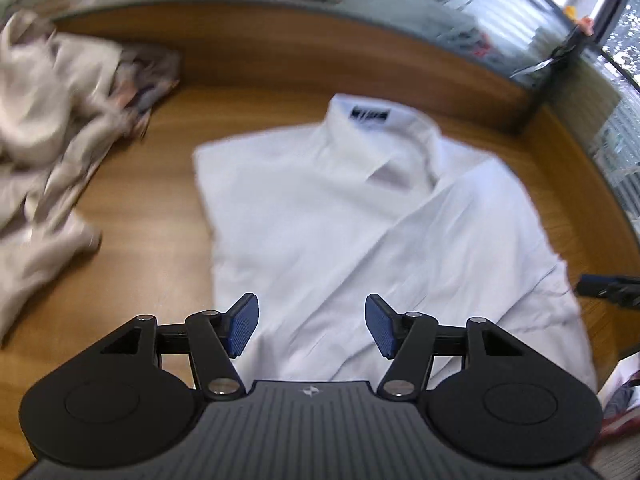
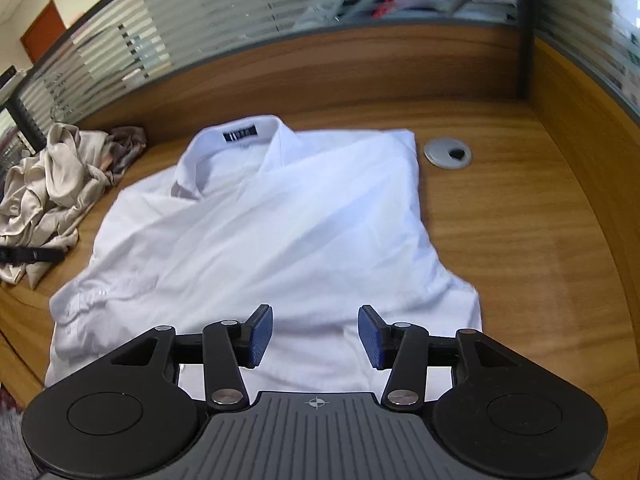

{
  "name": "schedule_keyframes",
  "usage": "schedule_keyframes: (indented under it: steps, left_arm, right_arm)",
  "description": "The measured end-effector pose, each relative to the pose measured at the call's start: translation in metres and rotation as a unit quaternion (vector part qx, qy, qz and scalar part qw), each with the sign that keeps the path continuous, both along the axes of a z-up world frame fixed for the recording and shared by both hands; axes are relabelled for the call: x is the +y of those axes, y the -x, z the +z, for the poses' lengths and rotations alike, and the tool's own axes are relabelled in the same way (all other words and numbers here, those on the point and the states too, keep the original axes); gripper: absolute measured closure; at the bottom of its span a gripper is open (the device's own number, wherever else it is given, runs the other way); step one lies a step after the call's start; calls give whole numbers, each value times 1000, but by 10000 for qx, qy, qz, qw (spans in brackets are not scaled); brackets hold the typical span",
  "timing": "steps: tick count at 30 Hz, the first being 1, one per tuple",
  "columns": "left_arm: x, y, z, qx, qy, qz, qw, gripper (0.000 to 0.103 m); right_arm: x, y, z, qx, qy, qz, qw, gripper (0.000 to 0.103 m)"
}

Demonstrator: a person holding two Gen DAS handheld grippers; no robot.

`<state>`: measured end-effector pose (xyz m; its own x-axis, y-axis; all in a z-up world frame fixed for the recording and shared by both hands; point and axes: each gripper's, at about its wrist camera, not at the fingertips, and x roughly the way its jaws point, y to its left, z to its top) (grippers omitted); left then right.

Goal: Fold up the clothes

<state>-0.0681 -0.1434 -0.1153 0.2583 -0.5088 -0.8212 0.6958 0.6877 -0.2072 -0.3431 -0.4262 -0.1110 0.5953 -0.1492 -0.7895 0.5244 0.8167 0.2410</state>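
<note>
Shirt (image 2: 260,240) lay on desk (image 2: 520,240), collar label (image 2: 239,135) unreadable | left gripper (image 1: 311,325) and right gripper (image 2: 315,336) hung over shirt, jaws apart, empty

This looks like an office. A wooden desk (image 2: 520,220) has a round grey cable hole (image 2: 447,153) in it. Striped frosted glass walls (image 2: 192,40) stand behind, and maybe a window (image 1: 624,36), though it is blurry.
</note>
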Motion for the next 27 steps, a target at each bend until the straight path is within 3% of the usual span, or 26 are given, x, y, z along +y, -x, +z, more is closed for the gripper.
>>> schedule_keyframes:
  steps: [2,5,7,13,18,19,20,21,24,27]
  left_arm:
    - [13,2,-13,-31,-19,209,9998,38]
    - [30,11,-19,-407,211,590,9972,38]
    - [40,16,-18,-443,358,785,9953,37]
    - [57,24,-31,39,453,1201,9917,39]
    - [63,20,-42,385,641,1607,9842,49]
    - [64,17,-44,453,681,1707,9819,53]
    - [65,14,-45,523,725,1781,9799,86]
    - [66,12,-45,605,805,1813,9783,102]
    - [64,12,-31,479,846,1827,9784,102]
    - [53,13,-26,372,469,1767,9824,102]
  right_arm:
    - [2,8,-2,24,-109,-168,9998,53]
    - [6,20,-8,117,-217,-432,9988,53]
    - [6,28,-13,152,-296,-680,9971,53]
    - [-16,49,-34,124,-563,-1721,9834,53]
    - [-30,48,-47,168,-663,-1970,9780,53]
    - [-31,47,-48,175,-664,-1946,9785,53]
    - [-31,46,-49,191,-646,-1910,9793,53]
    - [-31,45,-49,209,-619,-1870,9802,53]
    - [-30,44,-47,224,-554,-1767,9825,53]
    - [-28,43,-44,241,-471,-1677,9844,53]
